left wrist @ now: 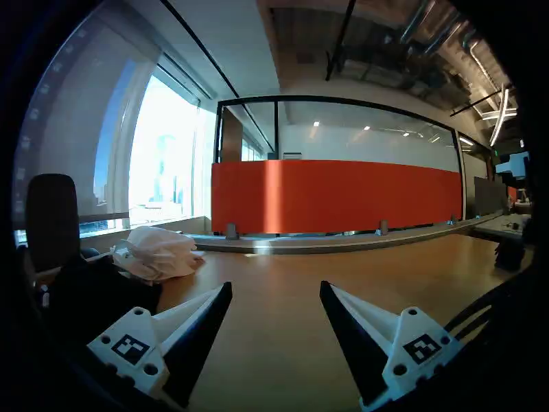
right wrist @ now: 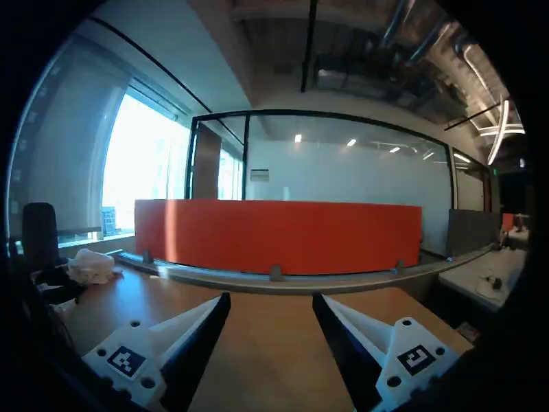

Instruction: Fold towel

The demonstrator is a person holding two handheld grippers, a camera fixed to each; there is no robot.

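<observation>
Nearest, our left claw point(left wrist: 274, 285) hangs with fingers apart over the wooden worktop point(left wrist: 288, 357), empty; our right claw point(right wrist: 271, 295) gapes too. At ten o'clock the white towel point(left wrist: 158, 250) lies crumpled, its longer side running crosswise, with no end we can pick out. Farther off stands an orange divider point(left wrist: 336, 196).

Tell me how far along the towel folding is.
Nothing done yet: the white towel lies crumpled on the table. Nothing in hand: the left gripper and right gripper hover open and empty above the wood. Left to do: grab, spread and fold it.
</observation>
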